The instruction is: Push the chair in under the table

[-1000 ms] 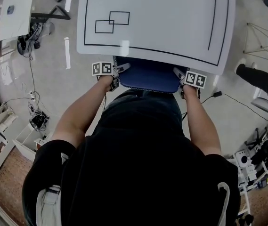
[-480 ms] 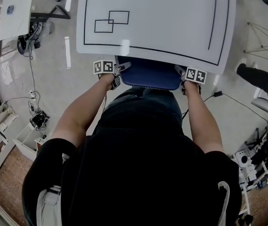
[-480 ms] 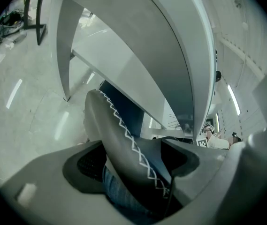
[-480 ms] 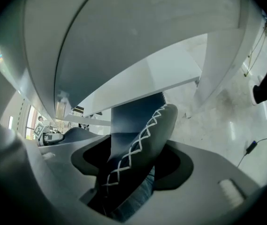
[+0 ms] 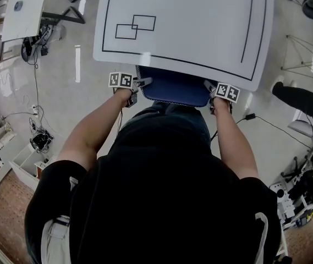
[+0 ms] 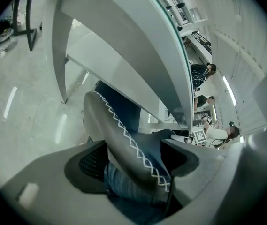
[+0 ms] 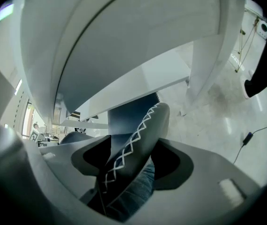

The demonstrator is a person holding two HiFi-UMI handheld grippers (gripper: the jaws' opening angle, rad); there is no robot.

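Each on a side edge, the left gripper (image 5: 138, 84) and right gripper (image 5: 209, 88) stay clamped on the blue padded, white-stitched chair back (image 5: 173, 88) between them. It remains tucked under the white black-lined table (image 5: 184, 15) just ahead.

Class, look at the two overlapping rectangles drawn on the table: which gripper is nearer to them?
Left. In the head view, the left gripper grips the chair by its back just below the rectangles. The right gripper grips the opposite corner, farther to their right.
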